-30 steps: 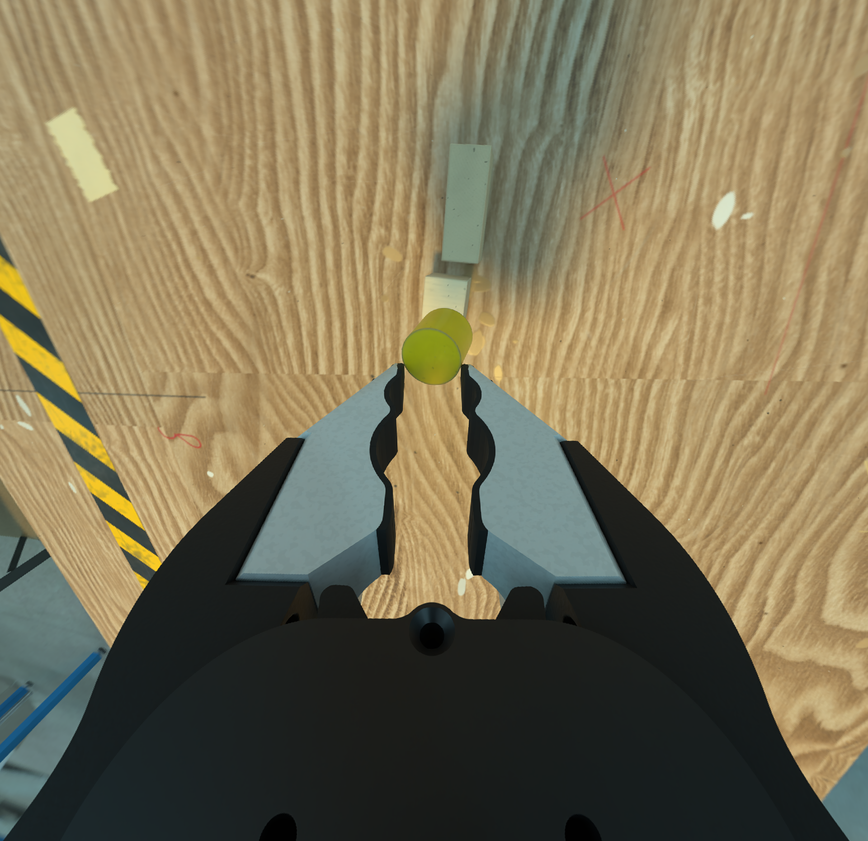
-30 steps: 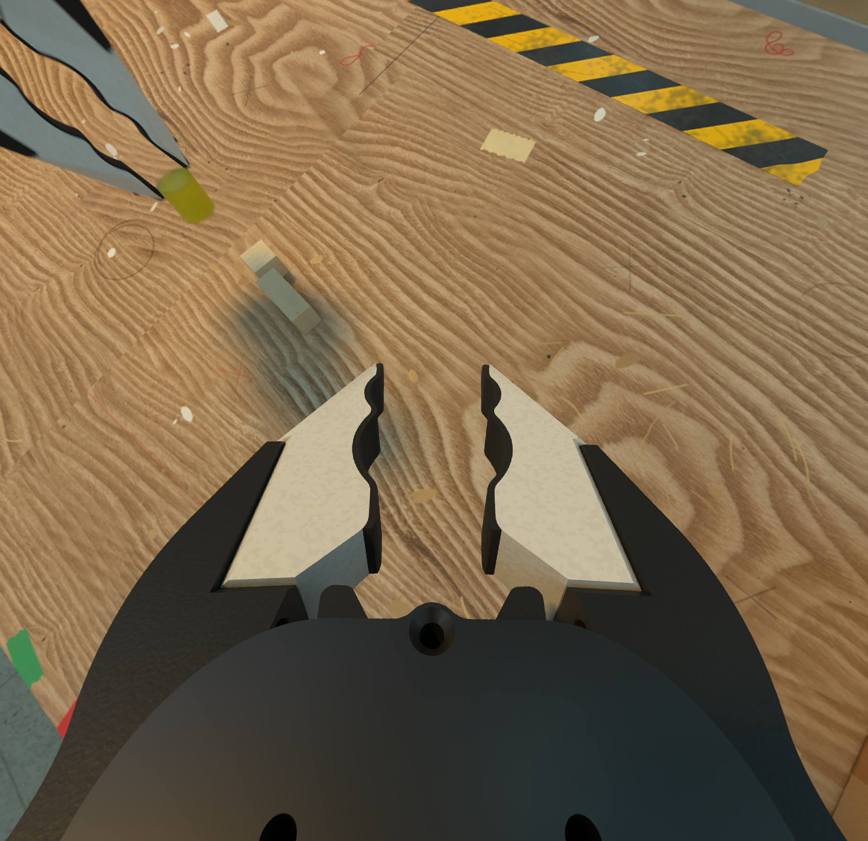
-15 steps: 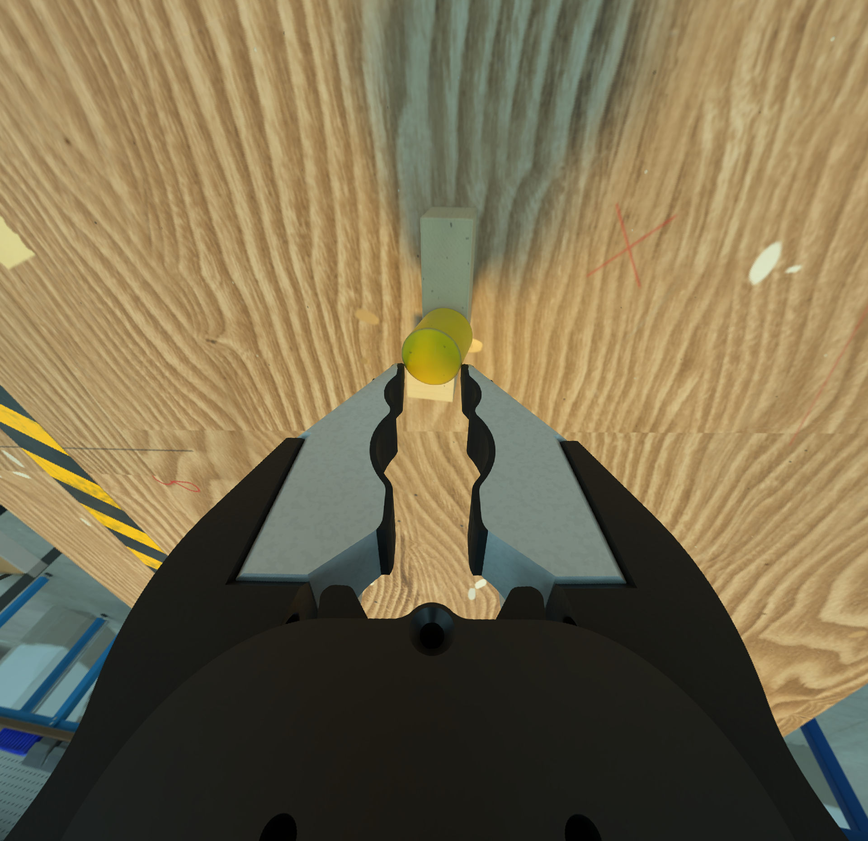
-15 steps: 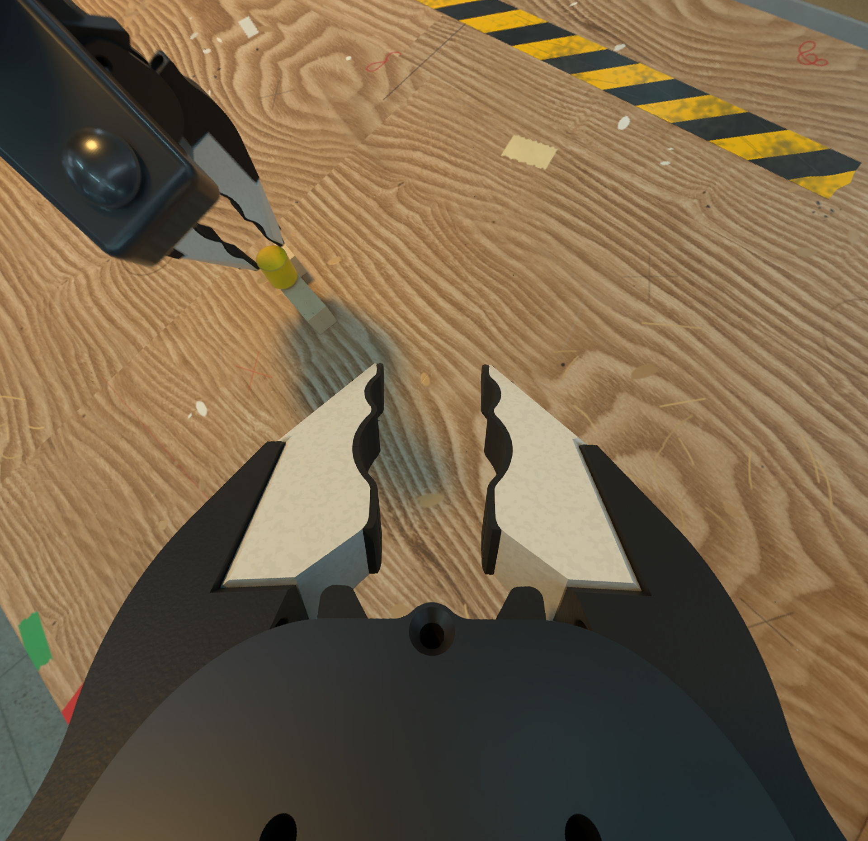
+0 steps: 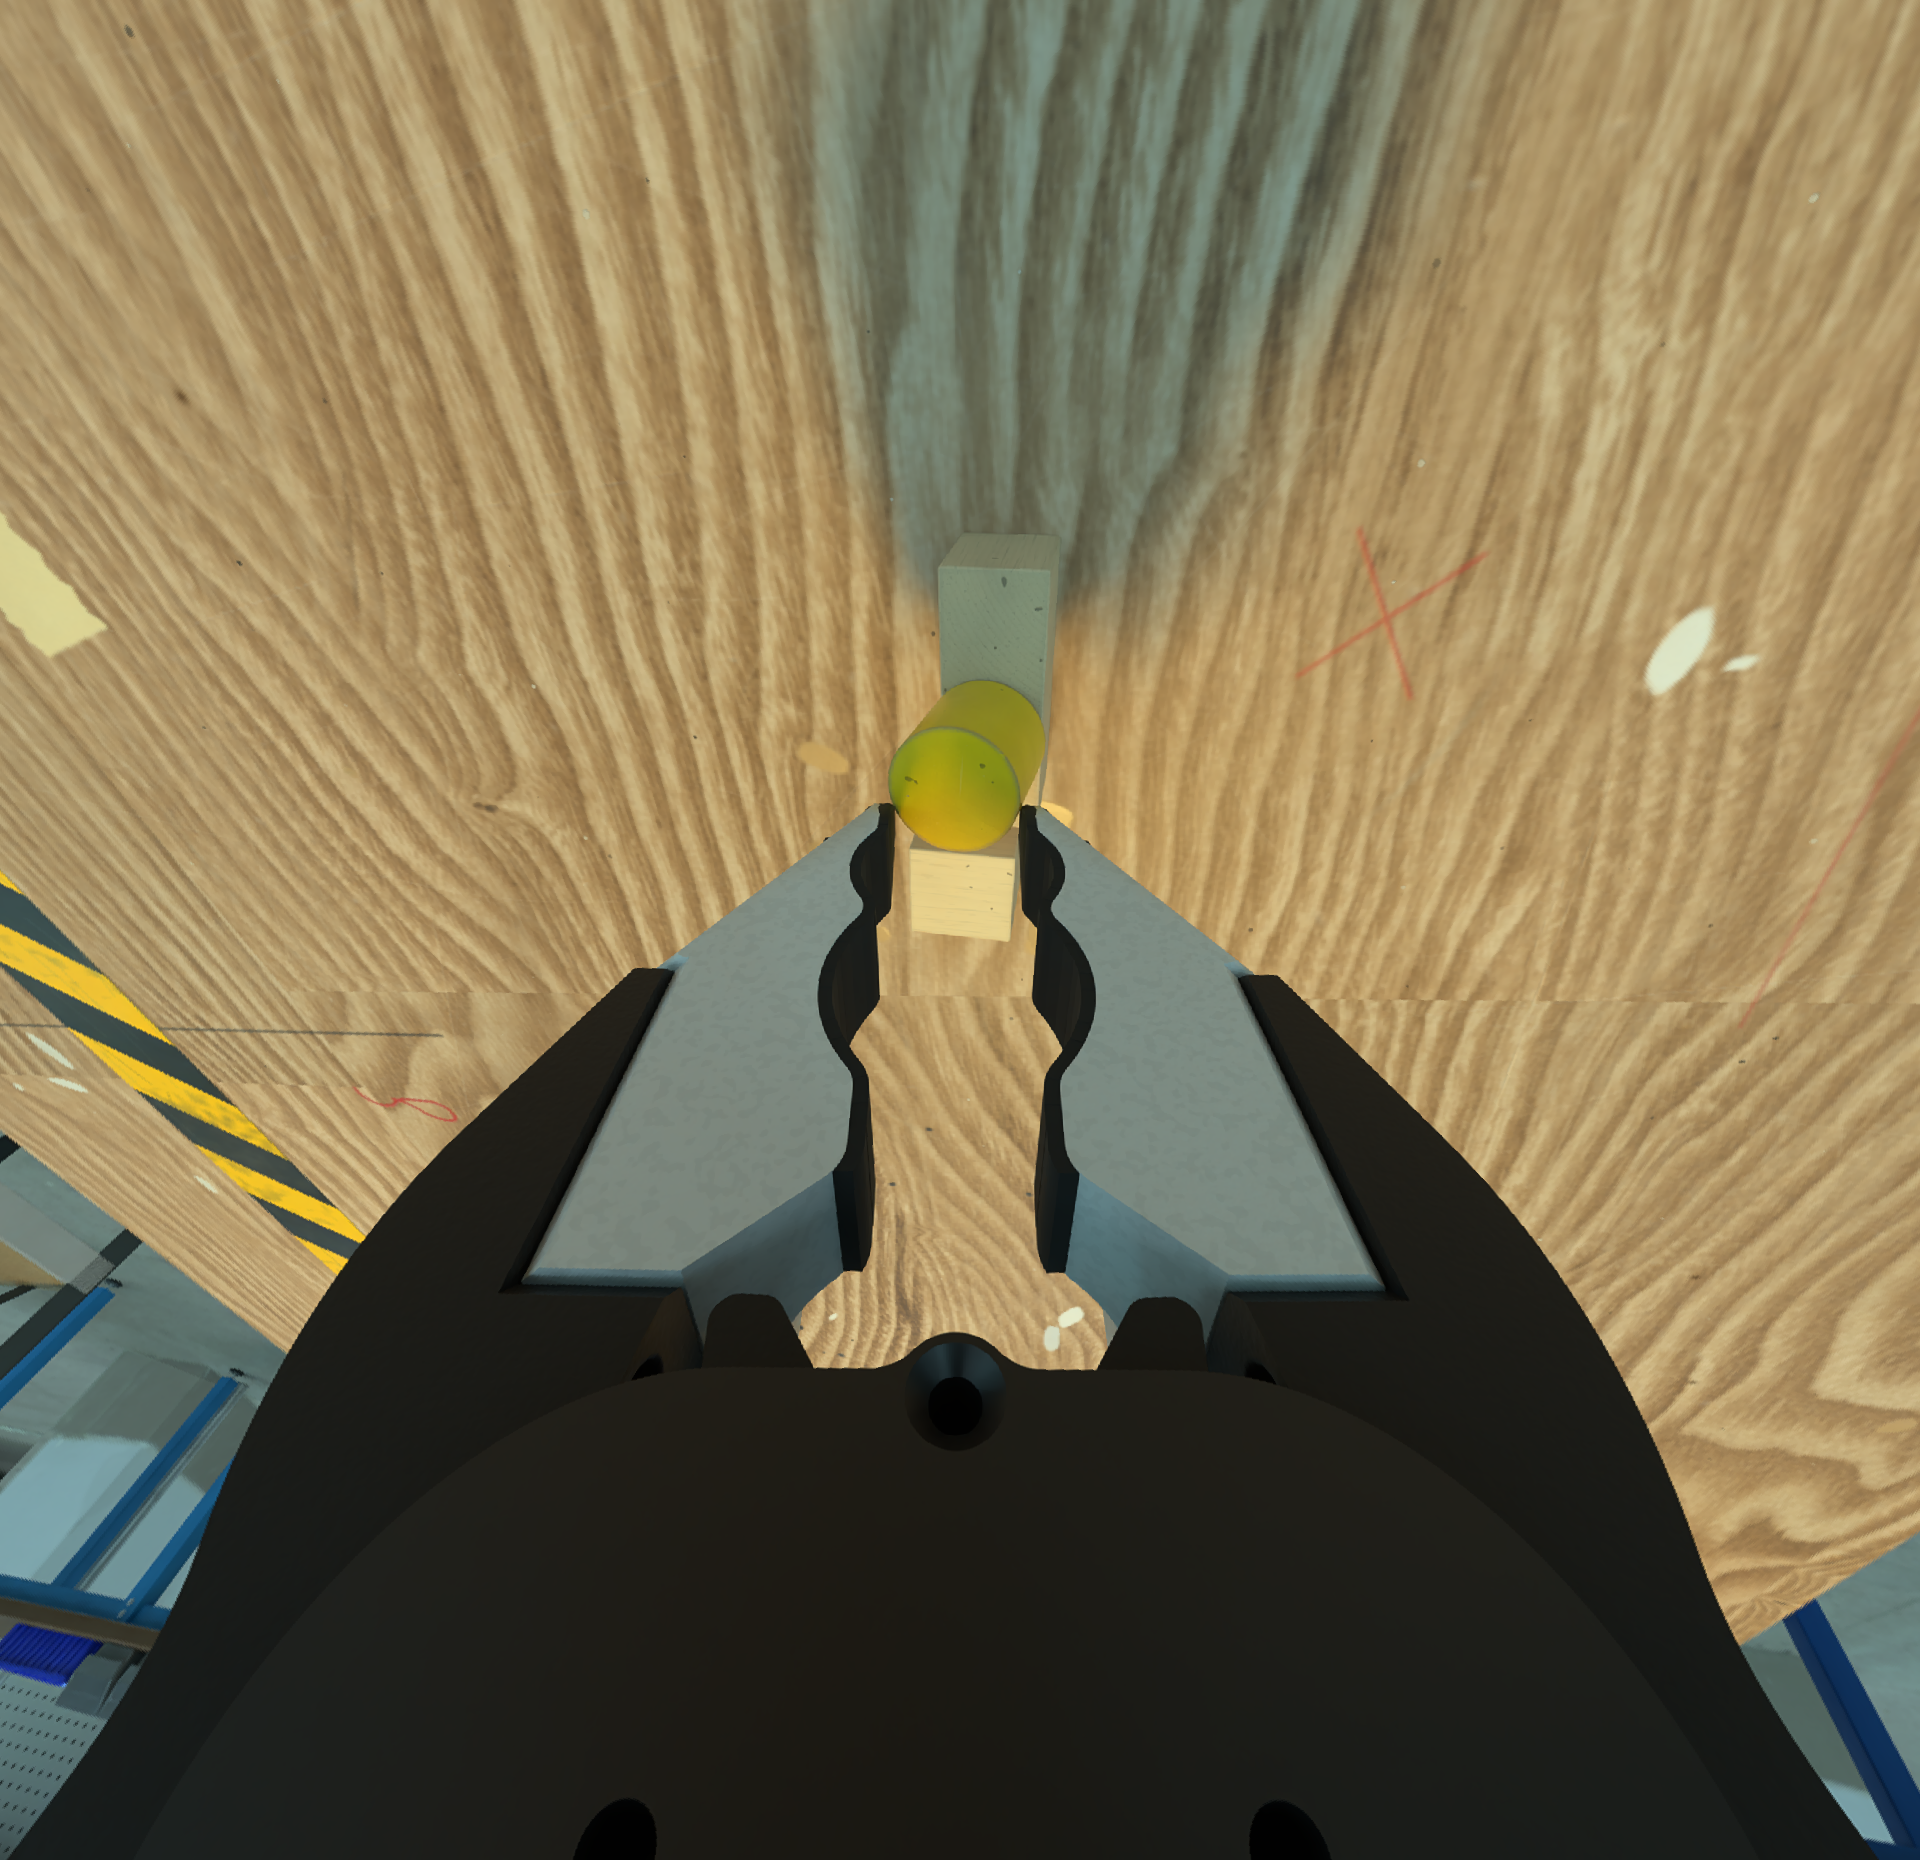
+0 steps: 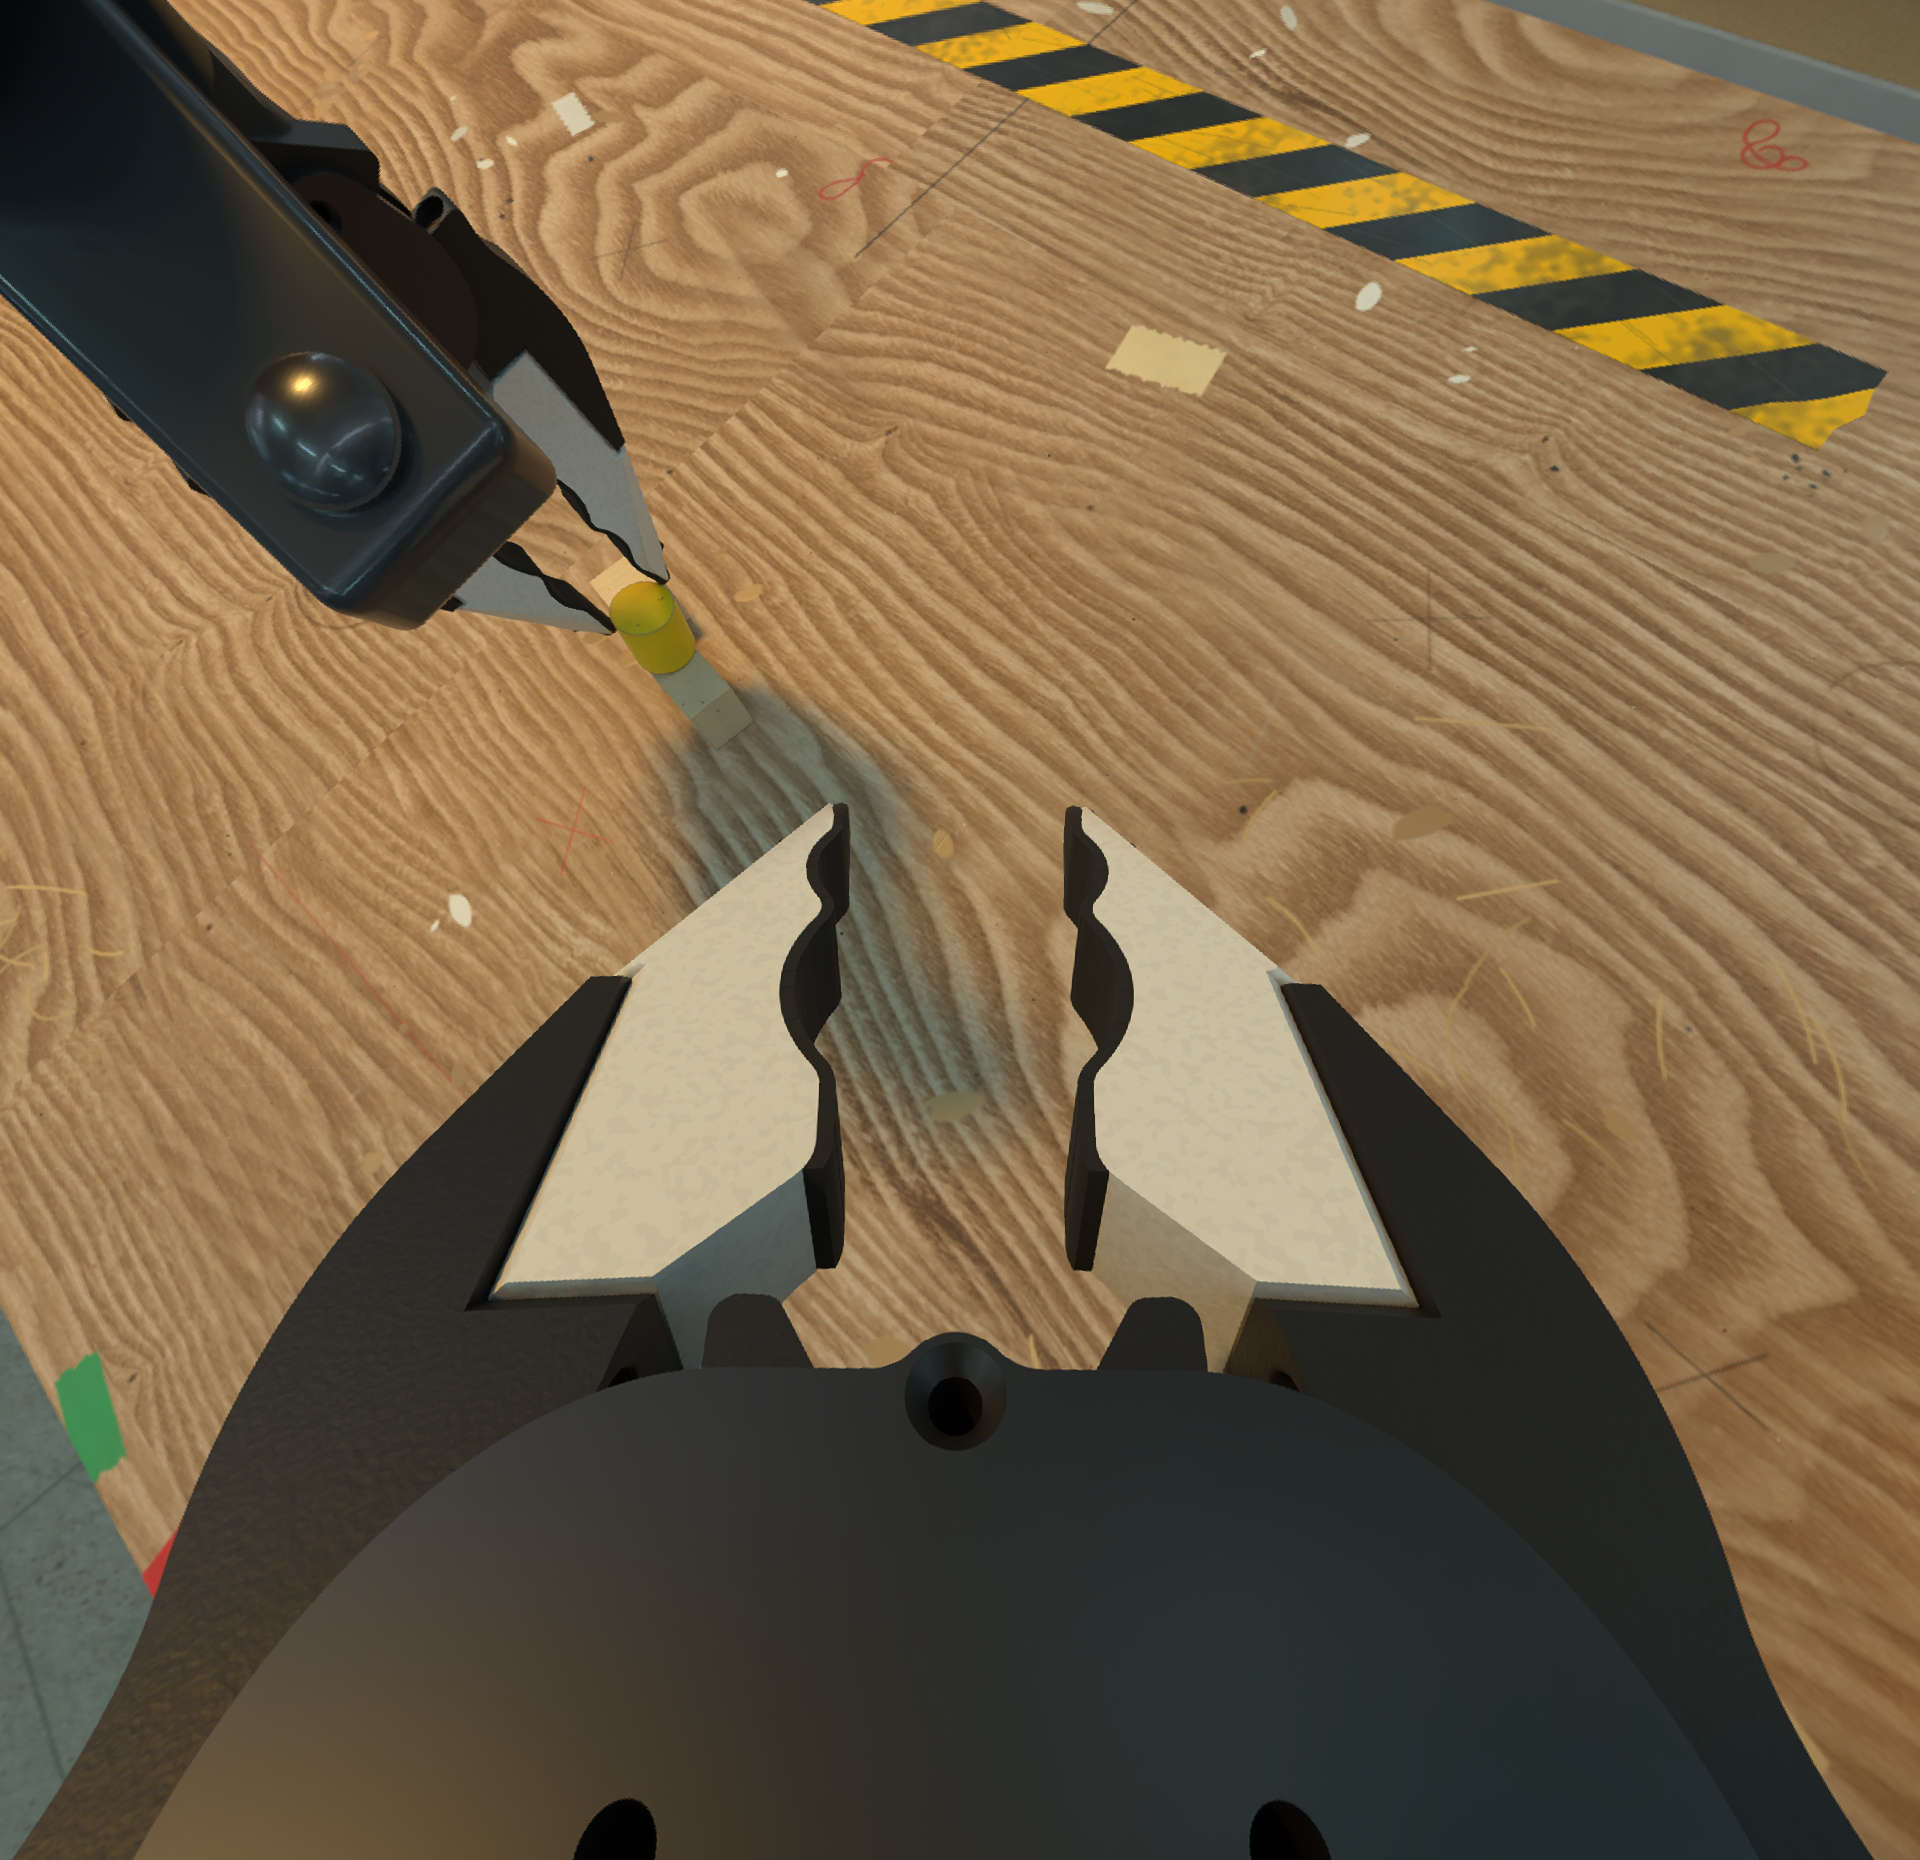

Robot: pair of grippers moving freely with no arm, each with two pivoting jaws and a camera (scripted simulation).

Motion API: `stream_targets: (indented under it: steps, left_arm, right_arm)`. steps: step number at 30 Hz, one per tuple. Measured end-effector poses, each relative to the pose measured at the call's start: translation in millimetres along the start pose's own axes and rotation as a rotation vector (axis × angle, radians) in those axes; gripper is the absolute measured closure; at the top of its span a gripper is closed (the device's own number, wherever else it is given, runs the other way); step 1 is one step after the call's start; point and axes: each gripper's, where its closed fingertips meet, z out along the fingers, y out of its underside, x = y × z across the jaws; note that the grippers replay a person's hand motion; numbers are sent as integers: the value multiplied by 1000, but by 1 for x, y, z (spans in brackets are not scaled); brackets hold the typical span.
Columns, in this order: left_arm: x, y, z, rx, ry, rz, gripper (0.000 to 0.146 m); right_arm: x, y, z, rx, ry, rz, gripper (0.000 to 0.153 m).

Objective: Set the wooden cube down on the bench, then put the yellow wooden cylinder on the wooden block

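Left claw (image 5: 956,823) pinching the cylinder (image 5: 961,766) at the very tips, axis tilted, directly over the block (image 5: 995,615) and just past the cube (image 5: 961,891), which sits on the bench (image 5: 416,460) touching the block's near end. From the right wrist view, cylinder (image 6: 652,626) apparently at or just above the block (image 6: 707,696); contact not certain. Best lowered straight down until the flat end seats squarely, then released gently and only slightly, to avoid knocking the cylinder off or nudging the cube. Worth levelling the axis first; a tilted drop would likely roll. Right claw (image 6: 956,823) open, empty, well apart, best kept clear.
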Motion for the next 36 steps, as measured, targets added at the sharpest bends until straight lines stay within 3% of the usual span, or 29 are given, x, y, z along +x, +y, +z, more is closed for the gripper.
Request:
stream_targets:
  steps: [27, 29, 36]
  left_arm:
    - [2, -4, 3, 4, 30, -23, 121]
    - [0, -6, 2, 17, 11, -10, 105]
    - [-1, -1, 0, -17, -2, 37, 109]
  right_arm:
    - [-1, 7, 3, -17, -42, 13, 112]
    - [0, 7, 2, -11, -42, 20, 112]
    - [2, 8, 1, -4, -38, 24, 112]
